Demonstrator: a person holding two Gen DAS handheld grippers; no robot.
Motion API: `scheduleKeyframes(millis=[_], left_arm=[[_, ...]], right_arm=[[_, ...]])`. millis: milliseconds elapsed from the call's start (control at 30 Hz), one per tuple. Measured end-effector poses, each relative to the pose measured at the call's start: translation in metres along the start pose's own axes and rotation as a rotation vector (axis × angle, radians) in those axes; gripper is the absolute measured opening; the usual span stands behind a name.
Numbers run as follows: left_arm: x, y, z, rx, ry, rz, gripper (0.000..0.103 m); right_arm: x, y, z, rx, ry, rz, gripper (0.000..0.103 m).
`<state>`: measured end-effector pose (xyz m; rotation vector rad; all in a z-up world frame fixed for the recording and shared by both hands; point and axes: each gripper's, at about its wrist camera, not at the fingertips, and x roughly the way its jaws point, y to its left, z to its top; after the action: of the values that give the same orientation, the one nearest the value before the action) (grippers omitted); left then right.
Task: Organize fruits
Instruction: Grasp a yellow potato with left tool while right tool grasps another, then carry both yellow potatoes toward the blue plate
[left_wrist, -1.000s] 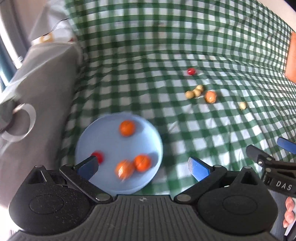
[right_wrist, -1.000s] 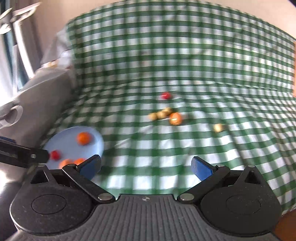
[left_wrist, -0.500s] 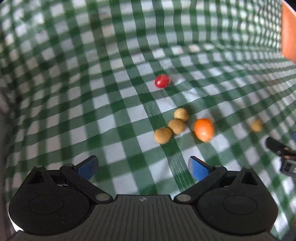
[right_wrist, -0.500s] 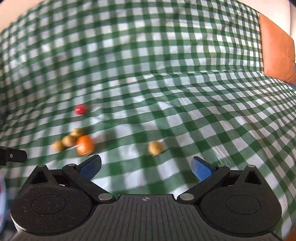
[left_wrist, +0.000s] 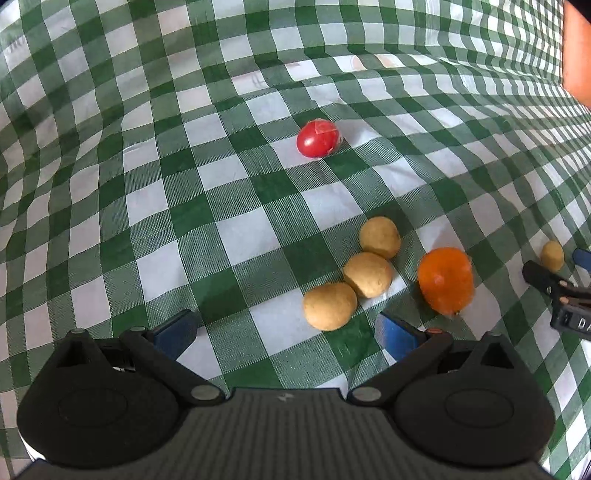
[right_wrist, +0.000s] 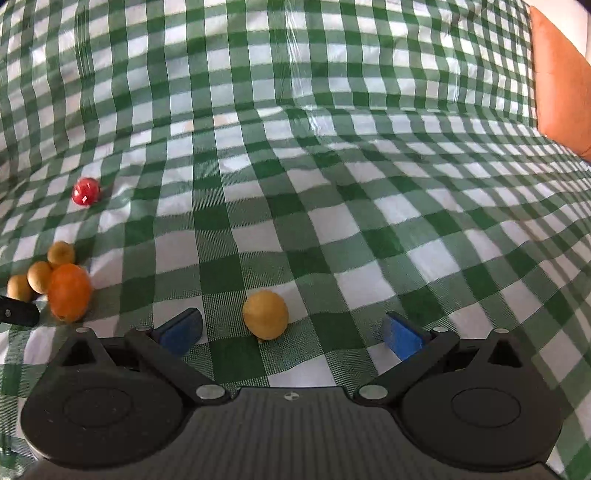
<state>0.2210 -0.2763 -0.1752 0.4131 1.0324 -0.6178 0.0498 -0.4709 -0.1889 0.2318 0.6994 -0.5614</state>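
Lying on a green-and-white checked cloth (left_wrist: 236, 236), loose fruit grouped around one orange fruit (left_wrist: 446, 282). Left of it, three tan round fruits (left_wrist: 367, 274) in a touching row; up and left, well apart, a red fruit (left_wrist: 317, 139); right of it, a lone tan fruit (right_wrist: 265, 314). Hovering near the row, left gripper (left_wrist: 286, 334), spread wide, gripping nothing. Flanking the lone fruit, right gripper (right_wrist: 291, 332), equally wide, nothing grasped.
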Motion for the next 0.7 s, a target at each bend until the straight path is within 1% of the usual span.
scheduleKeyframes(millis=[100,133,167,200,233,267,300,333,367,433,467,700], left_arm=[[0.001,-0.003,0.004,-0.004,-0.007,0.004,0.102],[0.001,-0.004,0.004,0.001,-0.011,0.007,0.101],[0.0,-0.006,0.005,0.005,-0.018,0.001,0.093],[-0.003,-0.007,0.005,0.006,-0.027,-0.018,0.077],[-0.007,-0.008,0.004,0.007,-0.034,-0.038,0.066],[-0.01,-0.01,0.005,0.013,-0.042,-0.053,0.042],[-0.013,-0.013,0.005,0.02,-0.048,-0.057,0.031],[-0.014,-0.016,0.004,0.03,-0.049,-0.046,0.031],[-0.015,-0.018,0.003,0.037,-0.048,-0.028,0.031],[-0.017,-0.02,0.002,0.031,-0.037,-0.008,0.031],[-0.019,-0.02,0.001,0.024,-0.029,0.001,0.031],[-0.056,-0.02,-0.014,0.006,-0.022,0.039,0.031]], right_arm=[[0.001,0.001,-0.001,-0.014,-0.009,0.007,0.102],[0.001,0.0,-0.001,-0.011,-0.009,0.011,0.102],[0.0,-0.001,-0.001,-0.012,-0.009,0.014,0.102],[0.0,-0.001,0.0,-0.014,-0.009,0.016,0.102],[-0.003,-0.001,0.0,-0.013,-0.013,0.018,0.096],[-0.005,-0.001,0.0,-0.009,-0.025,0.017,0.078],[-0.008,-0.001,0.001,-0.011,-0.036,0.018,0.066],[-0.011,0.0,0.001,-0.016,-0.039,0.016,0.048],[-0.012,0.001,0.001,-0.02,-0.039,0.007,0.038],[-0.012,0.0,0.002,-0.02,-0.037,-0.01,0.029],[-0.013,-0.002,0.003,-0.012,-0.035,-0.007,0.026],[-0.033,-0.005,0.008,0.009,-0.032,-0.004,0.026]])
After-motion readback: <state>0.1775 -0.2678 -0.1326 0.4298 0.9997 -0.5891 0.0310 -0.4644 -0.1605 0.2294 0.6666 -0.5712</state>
